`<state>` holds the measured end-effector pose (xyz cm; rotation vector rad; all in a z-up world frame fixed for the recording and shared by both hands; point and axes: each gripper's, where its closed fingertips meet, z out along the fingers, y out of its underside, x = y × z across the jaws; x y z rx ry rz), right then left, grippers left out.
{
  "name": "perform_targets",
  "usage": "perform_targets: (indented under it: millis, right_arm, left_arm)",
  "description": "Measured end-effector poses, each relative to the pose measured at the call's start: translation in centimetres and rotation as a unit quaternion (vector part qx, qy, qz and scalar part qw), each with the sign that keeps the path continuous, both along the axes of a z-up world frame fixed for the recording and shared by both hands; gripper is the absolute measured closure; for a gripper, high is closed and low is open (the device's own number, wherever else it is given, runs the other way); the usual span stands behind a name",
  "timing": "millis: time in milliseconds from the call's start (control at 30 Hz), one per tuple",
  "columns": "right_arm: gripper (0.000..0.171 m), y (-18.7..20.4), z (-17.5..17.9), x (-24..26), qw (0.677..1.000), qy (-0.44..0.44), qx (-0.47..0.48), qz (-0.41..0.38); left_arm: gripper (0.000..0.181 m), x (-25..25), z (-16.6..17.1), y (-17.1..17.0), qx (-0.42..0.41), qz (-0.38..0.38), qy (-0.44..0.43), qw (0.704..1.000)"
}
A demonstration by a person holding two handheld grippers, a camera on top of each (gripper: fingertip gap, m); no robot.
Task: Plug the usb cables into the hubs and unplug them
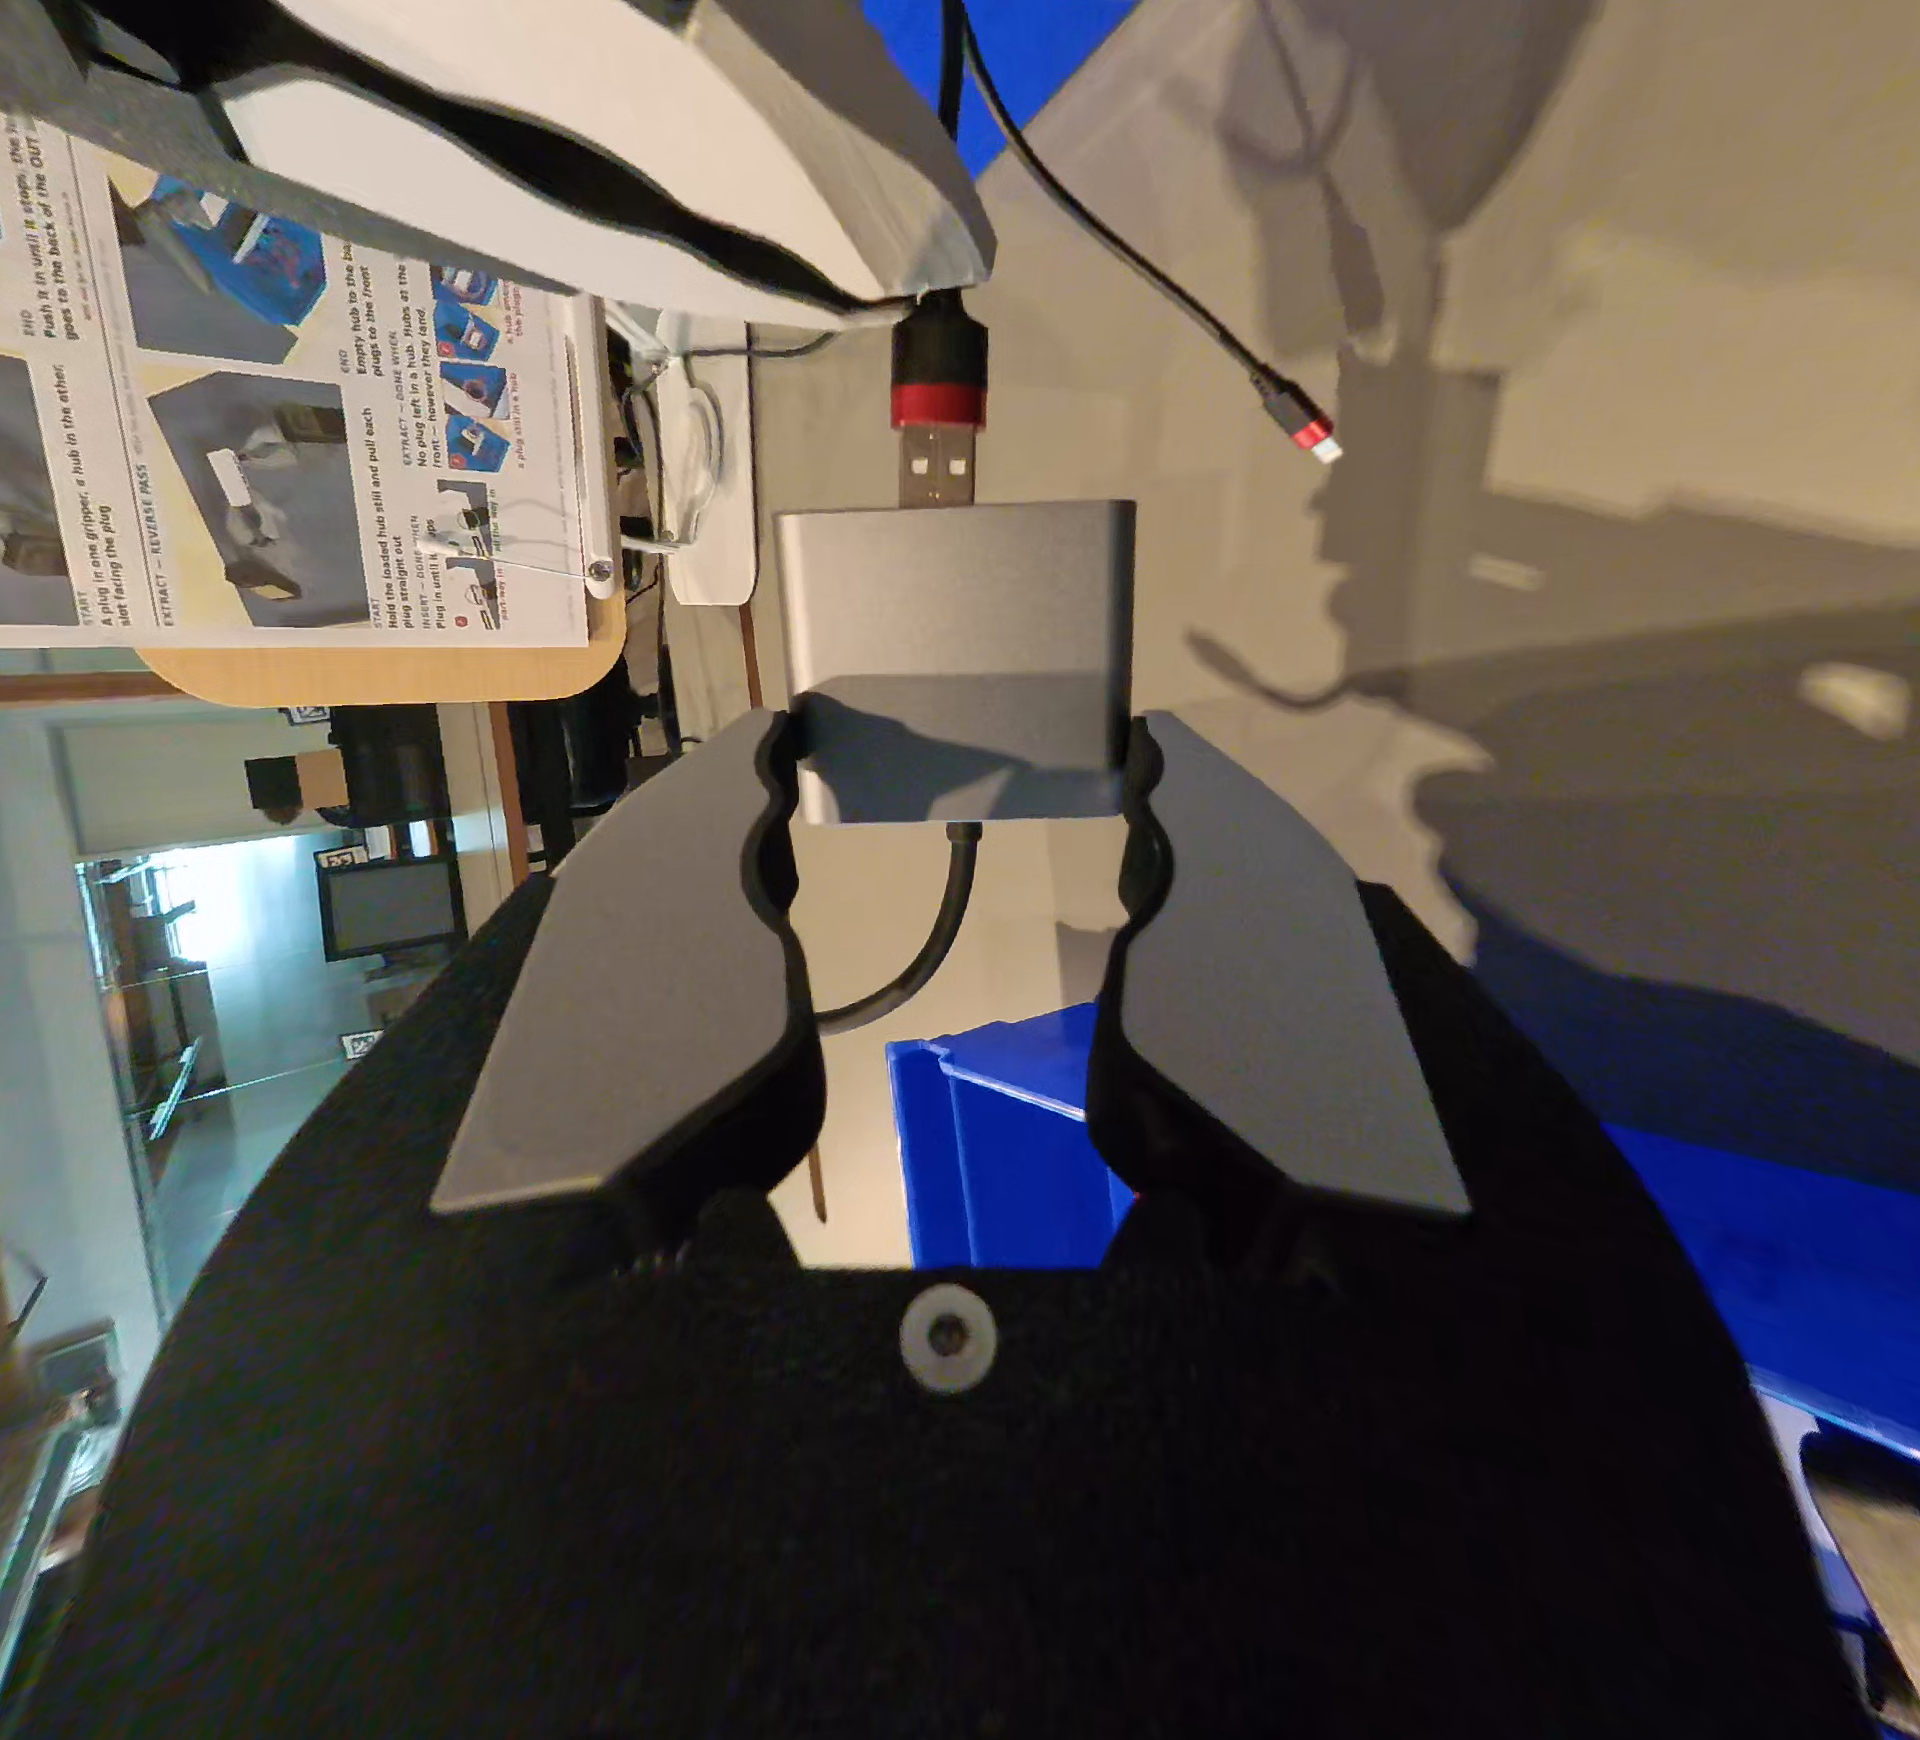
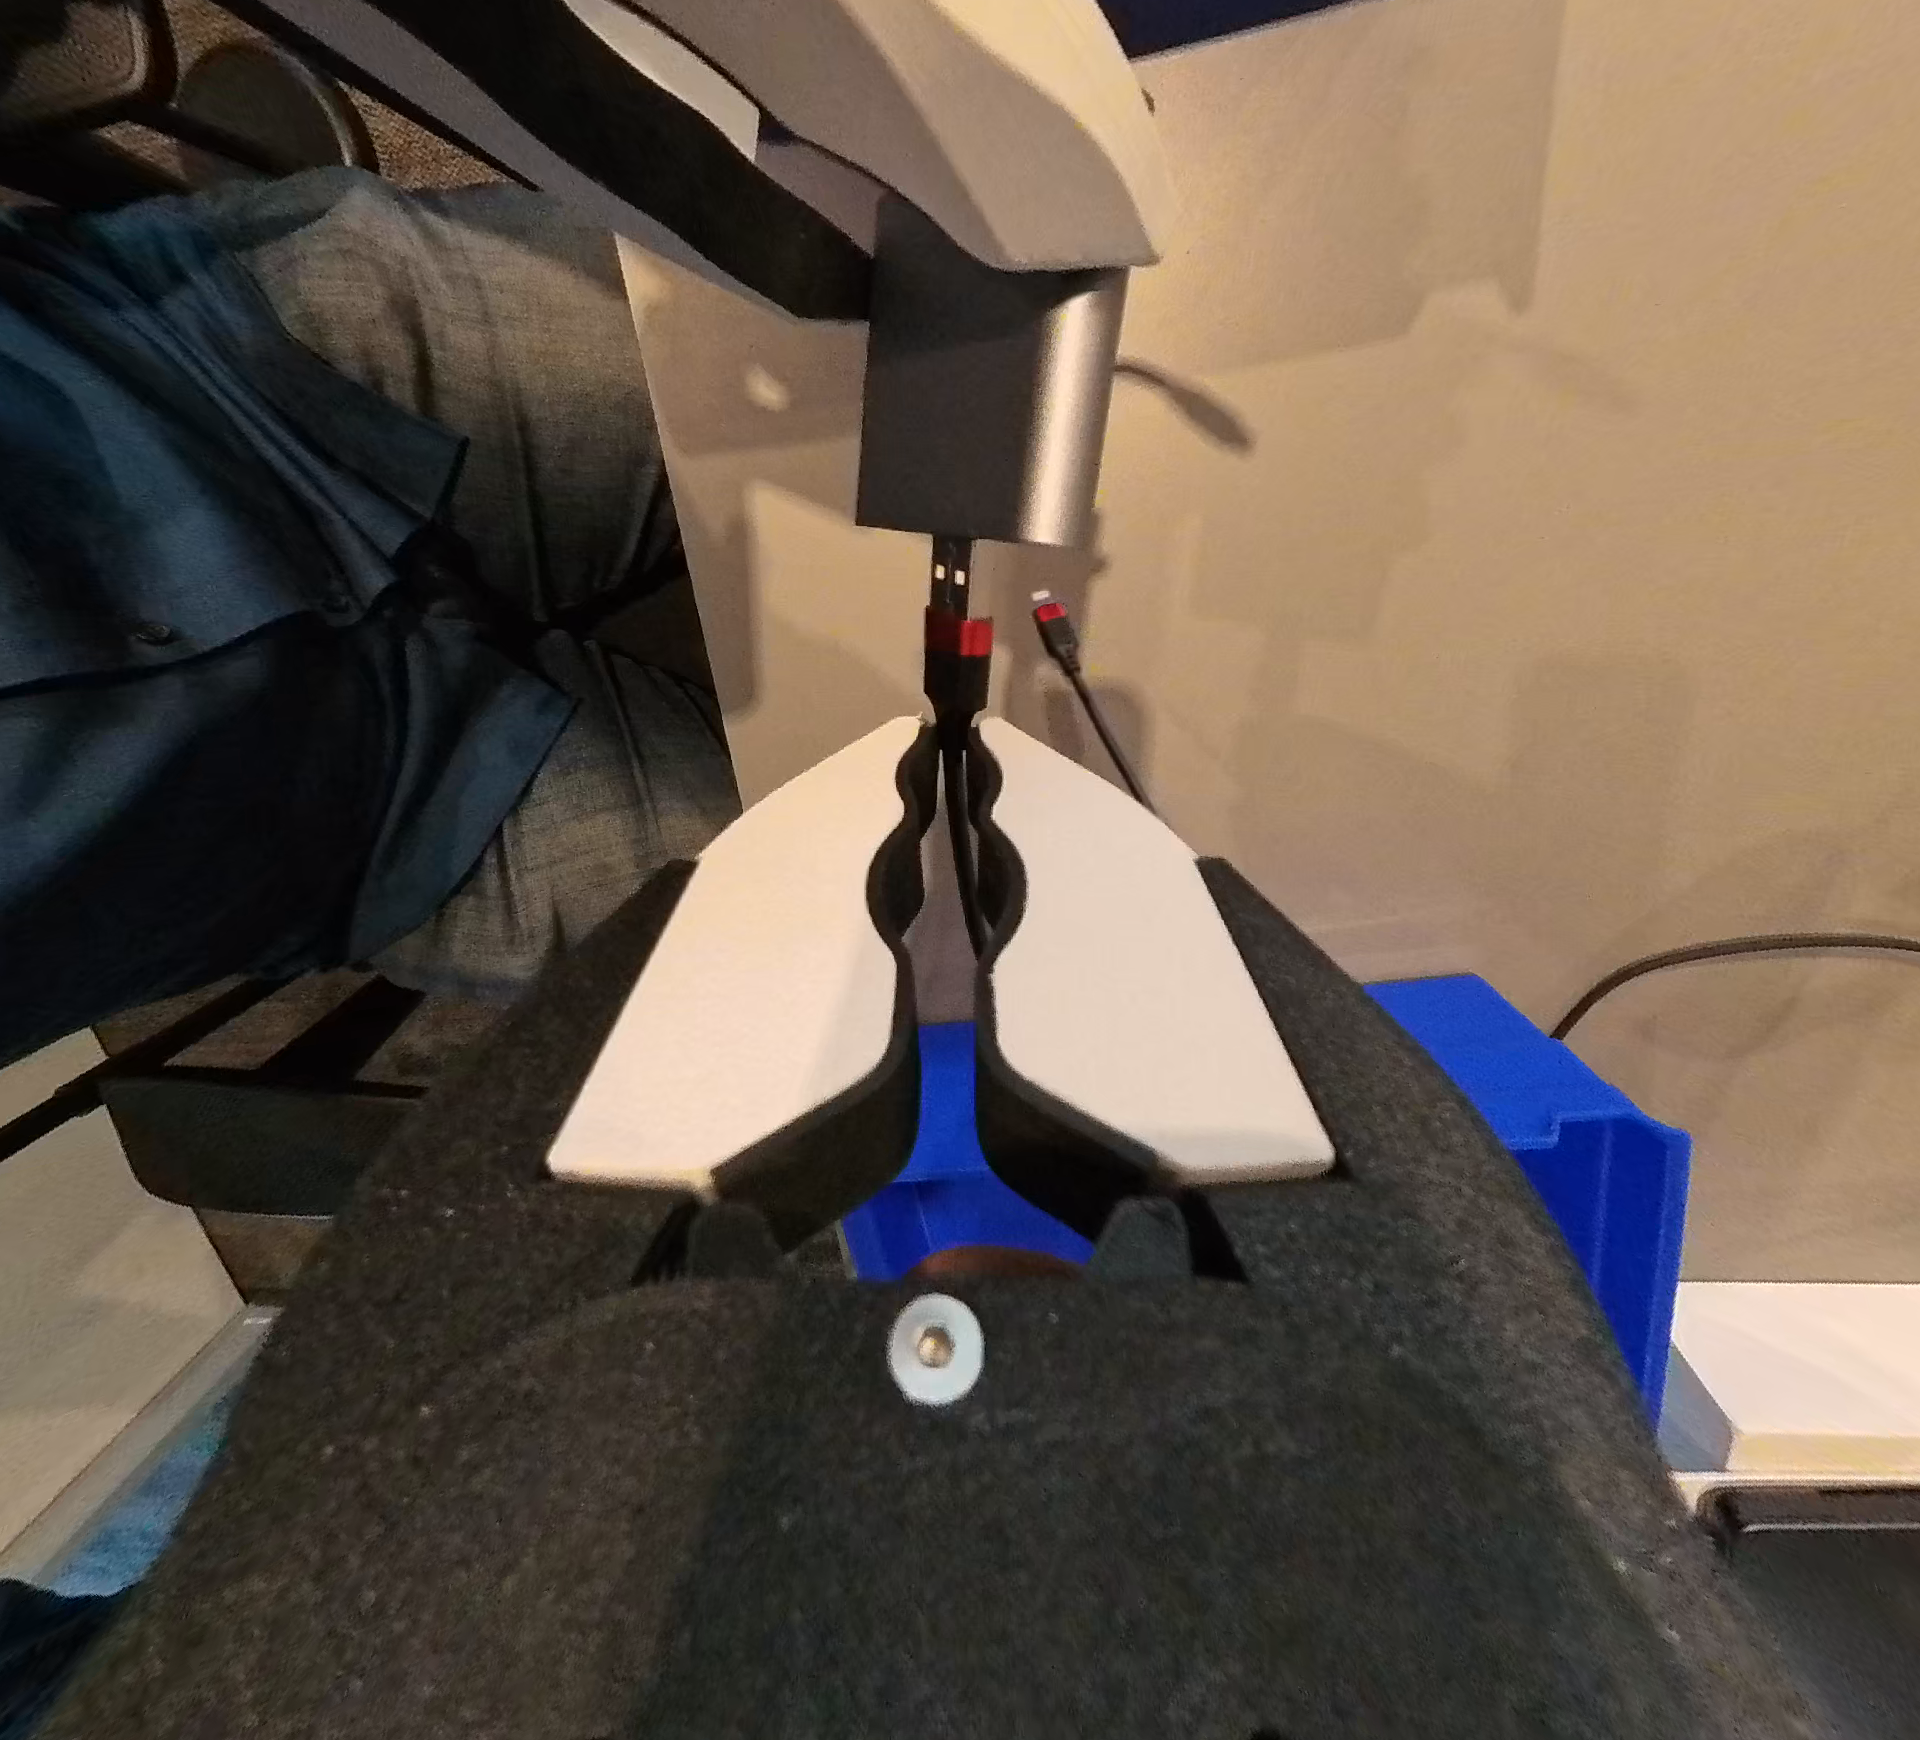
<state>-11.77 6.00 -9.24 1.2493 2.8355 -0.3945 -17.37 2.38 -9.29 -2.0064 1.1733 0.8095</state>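
Holding the grey hub (image 1: 956, 651) clamped in my left claw (image 1: 961, 760), my right claw (image 2: 951, 734) pinches the red-collared USB-A plug (image 1: 935, 464) at its port; I should keep both square and straight.

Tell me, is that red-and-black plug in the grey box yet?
Not fully: the USB plug shows its bare metal outside the hub.
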Motion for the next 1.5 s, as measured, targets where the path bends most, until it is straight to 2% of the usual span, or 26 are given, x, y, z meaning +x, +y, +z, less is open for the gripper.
perform_targets:
  millis: [900,1300,1500]
  right_arm:
    - [0.167,0.0,-0.3,0.1,1.000,-0.005,0.007,-0.011]
    - [0.167,-0.1,0.2,0.4,0.999,0.011,-0.043,-0.005]
    - [0.167,0.6,-1.3,0.6,0.999,-0.008,-0.037,-0.016]
  left_arm:
    - [0.121,-0.2,-0.5,0.3,-0.002,0.007,0.036,0.999]
    - [0.121,0.1,-0.2,0.3,0.018,-0.006,0.010,1.000]
    - [0.121,-0.3,-1.8,0.6,-0.012,0.006,0.019,1.000]
